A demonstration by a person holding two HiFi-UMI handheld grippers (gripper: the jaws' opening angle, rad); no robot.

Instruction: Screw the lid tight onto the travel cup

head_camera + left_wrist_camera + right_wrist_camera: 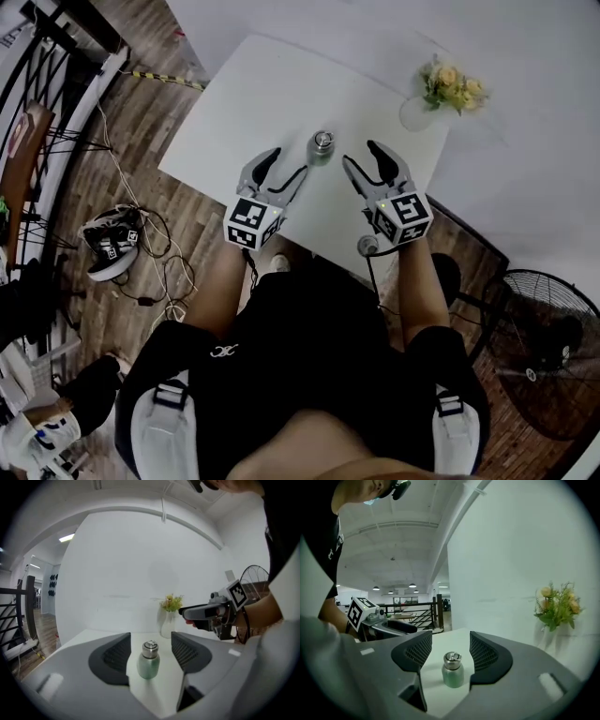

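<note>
**Workpiece position.** The travel cup (322,150) is standing upright on the white bench (244,103), roughly at its middle, with the lid (323,140) sitting on its neck. Whether the lid is already threaded home cannot be told from these views. The cup is standing free and central, which is probably giving both grippers equal reach: one for bracing the body, the other for turning the lid.

**Gripper stance.** The left gripper (286,165) and the right gripper (362,157) are hovering just beside the cup, one on each side, with their jaws pointing away from the person and converging on it. This flanking stance is suiting a two-handed screwing action.

**Left gripper.** The jaws are standing well apart and are holding nothing. In the left gripper view the cup is showing in the gap ahead of the pads, clear of both.

**Right gripper.** The jaws are likewise spread wide and empty. The cup is appearing centred in the gap and touching neither pad.

**Surroundings.** A vase of flowers (448,86) is standing at the bench's far right corner, well apart from the cup and not obstructing either approach.
</note>
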